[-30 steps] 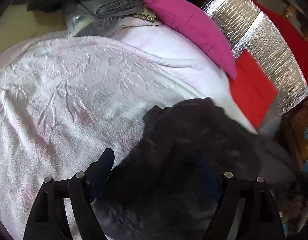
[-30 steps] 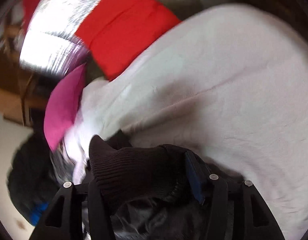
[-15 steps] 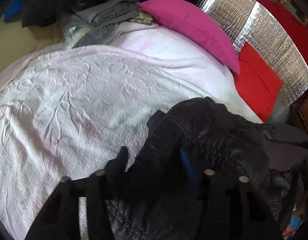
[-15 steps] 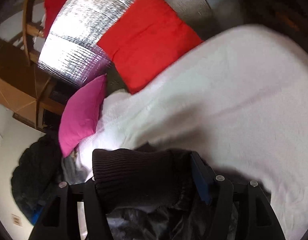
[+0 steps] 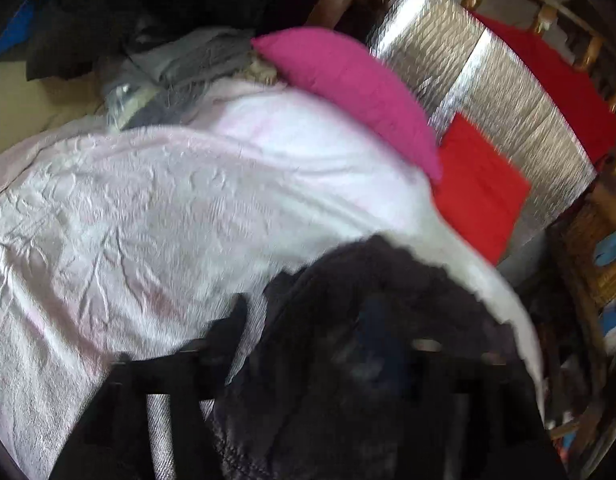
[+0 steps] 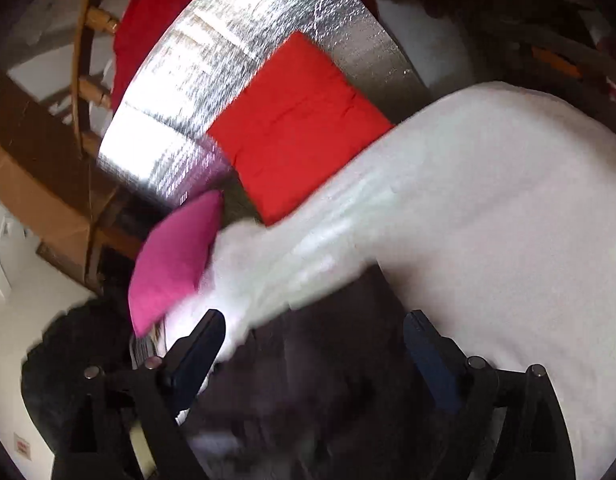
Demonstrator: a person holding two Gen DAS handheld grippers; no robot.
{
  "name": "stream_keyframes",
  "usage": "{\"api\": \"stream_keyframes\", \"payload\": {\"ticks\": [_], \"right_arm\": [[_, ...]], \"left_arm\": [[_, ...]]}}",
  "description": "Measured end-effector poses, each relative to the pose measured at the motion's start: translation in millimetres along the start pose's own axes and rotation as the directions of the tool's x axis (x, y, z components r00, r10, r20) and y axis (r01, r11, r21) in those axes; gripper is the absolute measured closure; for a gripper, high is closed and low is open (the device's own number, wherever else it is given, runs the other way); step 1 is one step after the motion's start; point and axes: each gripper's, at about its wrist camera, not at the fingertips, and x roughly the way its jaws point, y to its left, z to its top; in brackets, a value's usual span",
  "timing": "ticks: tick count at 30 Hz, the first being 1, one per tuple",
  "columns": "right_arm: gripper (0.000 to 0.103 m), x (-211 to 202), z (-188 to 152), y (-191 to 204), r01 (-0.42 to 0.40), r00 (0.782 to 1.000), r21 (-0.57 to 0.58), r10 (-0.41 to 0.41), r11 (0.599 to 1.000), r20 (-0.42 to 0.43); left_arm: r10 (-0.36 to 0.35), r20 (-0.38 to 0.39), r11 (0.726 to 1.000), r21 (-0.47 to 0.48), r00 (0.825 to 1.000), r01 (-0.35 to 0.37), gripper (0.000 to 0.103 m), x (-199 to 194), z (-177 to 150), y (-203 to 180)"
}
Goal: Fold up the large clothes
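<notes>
A large dark jacket (image 5: 347,360) lies bunched on the pale pink bedspread (image 5: 148,220) at the near right. My left gripper (image 5: 304,320) has its jaws around a fold of the jacket; the view is blurred and the right finger is buried in cloth. In the right wrist view the jacket (image 6: 327,360) lies blurred between and below the fingers of my right gripper (image 6: 313,332), whose jaws stand wide apart with nothing pinched. The bedspread (image 6: 487,220) fills the right of that view.
A magenta pillow (image 5: 347,88), a red cushion (image 5: 479,188) and a silver foil panel (image 5: 499,92) stand at the bed's far side. Grey folded clothes (image 5: 180,64) lie at the far left. A wicker chair (image 5: 595,256) is at the right.
My right gripper has opened and let go of the jacket's ribbed cuff, which dropped away. My left gripper has closed in on the jacket and shifted right.
</notes>
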Motion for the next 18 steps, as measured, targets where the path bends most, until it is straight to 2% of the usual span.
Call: {"api": "stream_keyframes", "payload": {"ticks": [2,4,6,8,9,10,11,12,14,15,16,18], "right_arm": [[0.01,-13.0,-28.7,-13.7,0.05,0.999,0.013,-0.05,0.999,0.008],[0.01,-20.7,-63.6,-34.7,0.134,0.991,0.038,-0.135,0.99,0.017],[0.01,-24.6,-84.8,-57.0,0.158,0.987,0.071,-0.161,0.985,0.031],[0.01,-13.3,-86.6,-74.2,0.174,0.985,0.149,-0.168,0.973,-0.049],[0.01,-7.9,-85.0,-77.2,0.161,0.986,0.175,-0.15,0.971,-0.078],[0.01,-7.8,-83.9,-76.6,0.151,0.988,0.178,-0.142,0.972,-0.067],[0.01,-8.8,-83.5,-74.1,0.155,0.988,0.171,-0.149,0.973,-0.047],[0.01,-8.4,-82.7,-72.0,0.165,0.986,0.165,-0.161,0.972,-0.035],[0.01,-1.7,-80.3,-69.6,0.158,0.987,0.169,-0.148,0.973,-0.07],[0.01,0.9,-79.7,-72.0,0.148,0.987,0.18,-0.135,0.973,-0.082],[0.01,1.1,-77.7,-74.6,0.136,0.989,0.197,-0.123,0.971,-0.078],[0.01,-1.0,-76.8,-84.1,0.119,0.991,0.225,-0.103,0.967,-0.081]], "left_arm": [[-0.033,0.035,0.999,0.003,0.999,0.032,0.029,-8.7,8.4,-4.3],[-0.053,0.024,0.998,0.044,0.998,0.052,0.029,-9.5,17.4,-14.2],[-0.051,0.007,0.994,0.097,0.999,0.05,0.027,-5.0,24.5,-27.3],[-0.02,-0.038,0.992,0.12,0.999,0.025,0.024,9.2,35.2,-42.2],[-0.037,-0.095,0.99,0.133,0.995,0.049,0.024,23.9,43.8,-54.6],[-0.041,-0.142,0.987,0.151,0.989,0.063,0.024,35.9,48.6,-65.3],[-0.017,-0.191,0.981,0.189,0.982,0.054,0.024,52.7,53.9,-79.9],[0.028,-0.229,0.968,0.25,0.973,0.031,0.024,71.2,57.3,-96.3],[0.116,-0.278,0.931,0.366,0.954,-0.006,0.024,103.9,58.4,-121.0],[0.167,-0.305,0.913,0.407,0.938,-0.03,0.024,123.0,57.4,-130.4],[0.203,-0.331,0.904,0.425,0.922,-0.046,0.024,141.1,57.0,-137.7],[0.204,-0.36,0.907,0.419,0.91,-0.038,0.025,159.9,55.9,-143.9]]}}
